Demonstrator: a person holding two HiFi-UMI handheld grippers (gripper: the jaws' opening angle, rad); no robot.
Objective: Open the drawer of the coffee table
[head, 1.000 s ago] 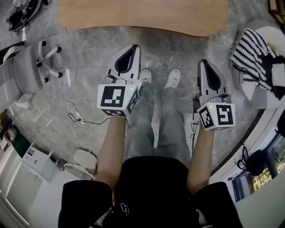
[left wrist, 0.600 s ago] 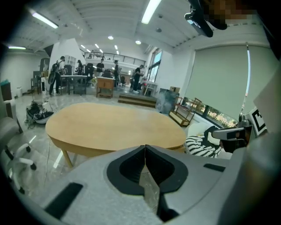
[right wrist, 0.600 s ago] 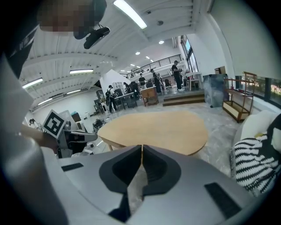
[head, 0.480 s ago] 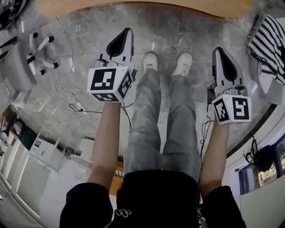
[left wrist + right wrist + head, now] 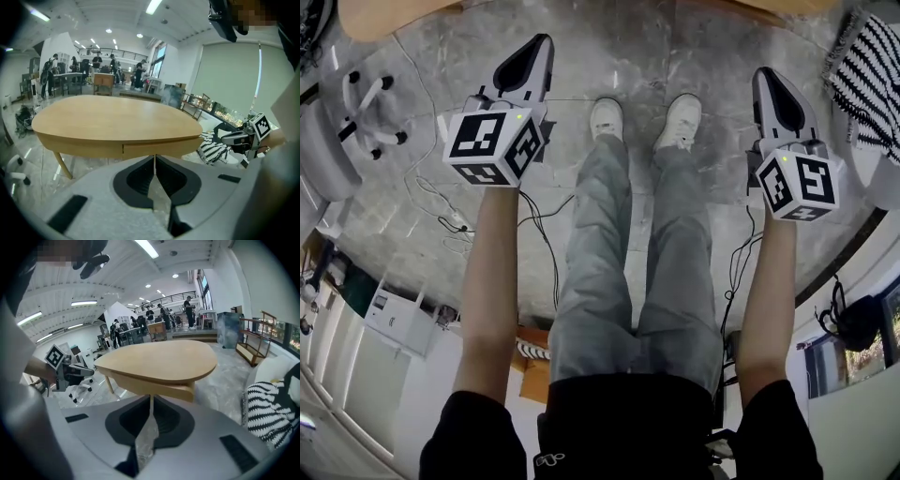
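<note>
left gripper (image 5: 539, 45): jaws pressed together, empty, lower than a second ago | right gripper (image 5: 766, 77): likewise, now wider from left | pale wooden oval coffee table (image 5: 112, 119): ahead of both tips | drawer (image 5: 159, 148): well apart from them

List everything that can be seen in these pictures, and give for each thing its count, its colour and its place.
coffee table: one, light wood, ahead of the person
drawer: one, light wood, in the table's front edge
striped fabric: one, black and white, on a white seat at right
office chair: one, white and grey, on the floor at left
cables: several, black and white, on the floor at left
cabinet: one, white, lower left
people: several, dark clothes, far background
shoes: two, white, between the grippers
trousers: one pair, grey, centre
left gripper: one, grey, shut, empty
right gripper: one, grey, shut, empty
</note>
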